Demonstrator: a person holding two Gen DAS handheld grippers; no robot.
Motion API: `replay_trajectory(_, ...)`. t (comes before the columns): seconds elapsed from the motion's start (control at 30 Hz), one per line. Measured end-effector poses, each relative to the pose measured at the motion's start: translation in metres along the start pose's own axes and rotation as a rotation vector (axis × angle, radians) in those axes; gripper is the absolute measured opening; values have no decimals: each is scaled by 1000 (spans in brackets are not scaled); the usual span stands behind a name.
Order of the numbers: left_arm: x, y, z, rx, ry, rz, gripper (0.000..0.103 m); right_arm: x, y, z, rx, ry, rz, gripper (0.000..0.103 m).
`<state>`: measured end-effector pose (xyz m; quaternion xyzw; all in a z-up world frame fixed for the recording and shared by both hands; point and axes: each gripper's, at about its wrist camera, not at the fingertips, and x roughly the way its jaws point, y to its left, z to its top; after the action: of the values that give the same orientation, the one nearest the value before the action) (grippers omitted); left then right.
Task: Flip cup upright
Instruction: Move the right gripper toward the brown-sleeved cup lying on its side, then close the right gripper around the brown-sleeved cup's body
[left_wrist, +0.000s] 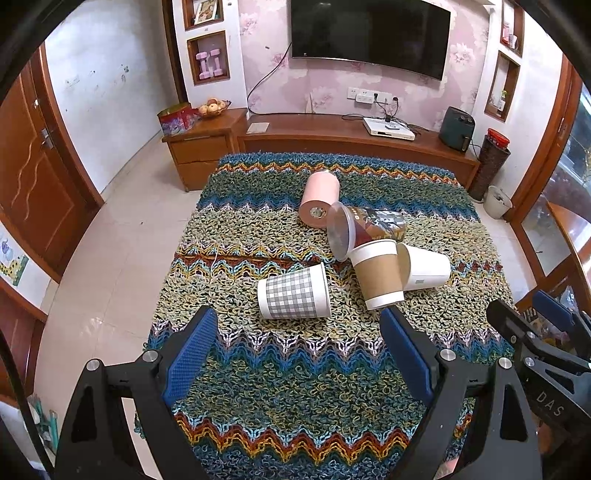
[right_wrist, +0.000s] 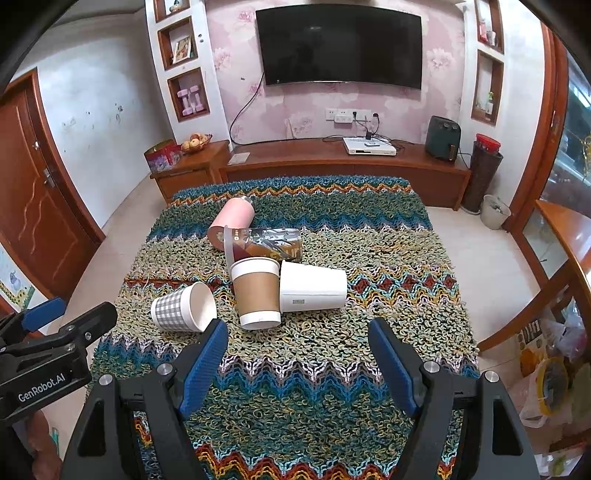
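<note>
Five cups are seen lying toppled (none righted); left gripper and right gripper are held agape, empty.

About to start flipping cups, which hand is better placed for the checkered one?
Probably the left: the checkered cup lies centred just ahead of the open left tongs, but off to the side of the right tongs.

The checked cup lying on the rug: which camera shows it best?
The left wrist view. There the checked cup lies side-on, whole and unobstructed, between the open fingers of the left gripper. In the right wrist view the cup shows its open mouth, and a finger of the right gripper covers its near edge.
</note>
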<state>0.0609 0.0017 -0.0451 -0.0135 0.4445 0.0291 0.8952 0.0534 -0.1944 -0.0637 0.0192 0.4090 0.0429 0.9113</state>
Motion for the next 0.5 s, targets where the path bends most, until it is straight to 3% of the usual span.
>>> replay_trajectory(0.5, 37, 11, -3, -40, 63, 21, 91, 78, 18, 13, -50, 86, 104, 77)
